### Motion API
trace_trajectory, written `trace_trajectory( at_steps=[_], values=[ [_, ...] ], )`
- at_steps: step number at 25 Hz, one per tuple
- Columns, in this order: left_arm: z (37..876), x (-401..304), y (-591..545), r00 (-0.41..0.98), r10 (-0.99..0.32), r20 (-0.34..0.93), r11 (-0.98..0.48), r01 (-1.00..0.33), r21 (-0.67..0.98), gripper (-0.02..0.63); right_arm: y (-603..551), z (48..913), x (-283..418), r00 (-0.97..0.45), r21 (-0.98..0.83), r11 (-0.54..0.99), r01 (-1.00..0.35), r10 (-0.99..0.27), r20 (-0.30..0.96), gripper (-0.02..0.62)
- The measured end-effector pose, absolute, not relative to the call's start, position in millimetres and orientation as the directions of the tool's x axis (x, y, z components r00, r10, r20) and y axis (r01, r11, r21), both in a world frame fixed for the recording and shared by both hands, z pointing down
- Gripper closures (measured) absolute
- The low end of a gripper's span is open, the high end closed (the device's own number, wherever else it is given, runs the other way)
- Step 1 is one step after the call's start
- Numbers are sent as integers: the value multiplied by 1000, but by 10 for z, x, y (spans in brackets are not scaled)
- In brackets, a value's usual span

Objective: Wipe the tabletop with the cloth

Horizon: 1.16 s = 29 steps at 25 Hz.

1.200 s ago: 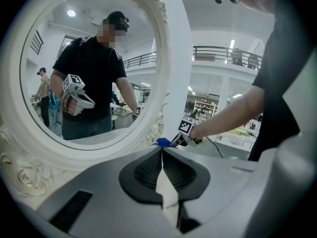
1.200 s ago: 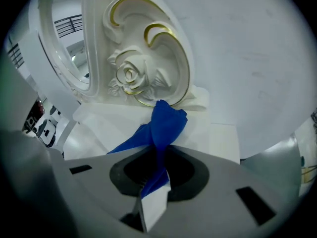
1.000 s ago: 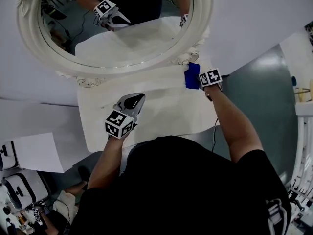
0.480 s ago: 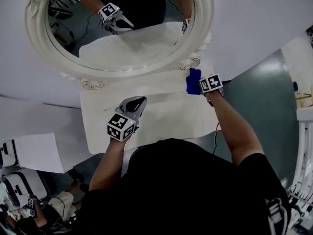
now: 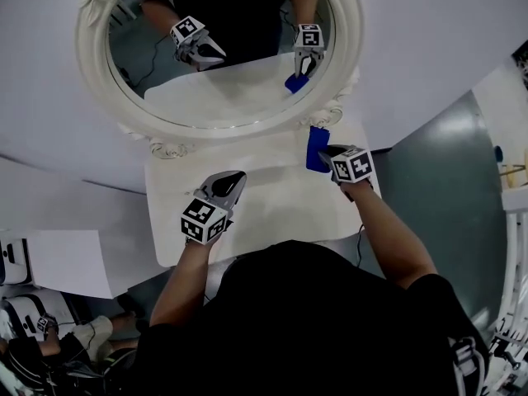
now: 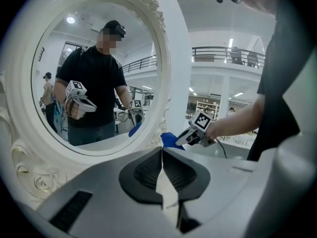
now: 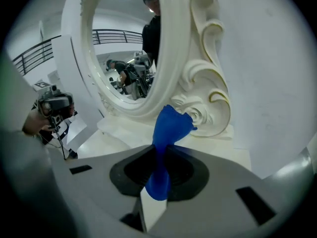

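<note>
A blue cloth (image 5: 316,148) hangs pinched in my right gripper (image 5: 328,152), just above the back right part of the white tabletop (image 5: 272,213), close to the mirror's base. In the right gripper view the cloth (image 7: 167,129) sticks up from between the shut jaws of that gripper (image 7: 161,158), in front of the carved frame scroll (image 7: 203,98). My left gripper (image 5: 233,177) hovers over the middle of the table, shut with nothing in it. The left gripper view shows its jaws (image 6: 162,155) closed, with the right gripper (image 6: 192,135) and cloth (image 6: 169,139) beyond.
A large oval mirror (image 5: 223,48) in an ornate white frame stands at the table's back edge and reflects both grippers. Grey floor (image 5: 445,163) lies right of the table. A white sheet (image 5: 66,258) and equipment sit lower left. A white shelf (image 5: 516,192) is at the right edge.
The right gripper with the cloth has shifted slightly left and away from the mirror's base. The head view has swung, so the mirror now reflects the cloth. The left gripper barely moved.
</note>
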<state>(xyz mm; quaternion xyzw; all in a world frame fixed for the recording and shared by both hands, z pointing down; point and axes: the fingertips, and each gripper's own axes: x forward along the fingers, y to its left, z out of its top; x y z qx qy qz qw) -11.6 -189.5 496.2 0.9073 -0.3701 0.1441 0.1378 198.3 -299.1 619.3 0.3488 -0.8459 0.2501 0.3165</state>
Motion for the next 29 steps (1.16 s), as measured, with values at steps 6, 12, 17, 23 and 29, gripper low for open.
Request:
trace_trajectory(
  at_steps=[6,12,17,23,29],
  values=[
    [4842,-290,-1715,681,-640,355,-689,-713,126,594,-2676,5594,1608,-613,-144,694,-705,-494,617,545],
    [4784,-540,-1562,669,-655,352,-678,-726,118,594,-2401,5134,1321,-649,-92,730,-678,-535,540,545],
    [4764,-702,-1434,665,-659,351,-673,-730,119,594,-2218,4919,1115,-663,-55,742,-668,-559,498,545],
    [4743,-834,-1342,666,-659,350,-675,-729,116,594,-2127,4766,925,-671,-32,746,-665,-579,463,545],
    [4765,-926,-1210,668,-655,353,-677,-726,120,594,-1986,4705,774,-675,-17,749,-662,-586,448,545]
  ],
)
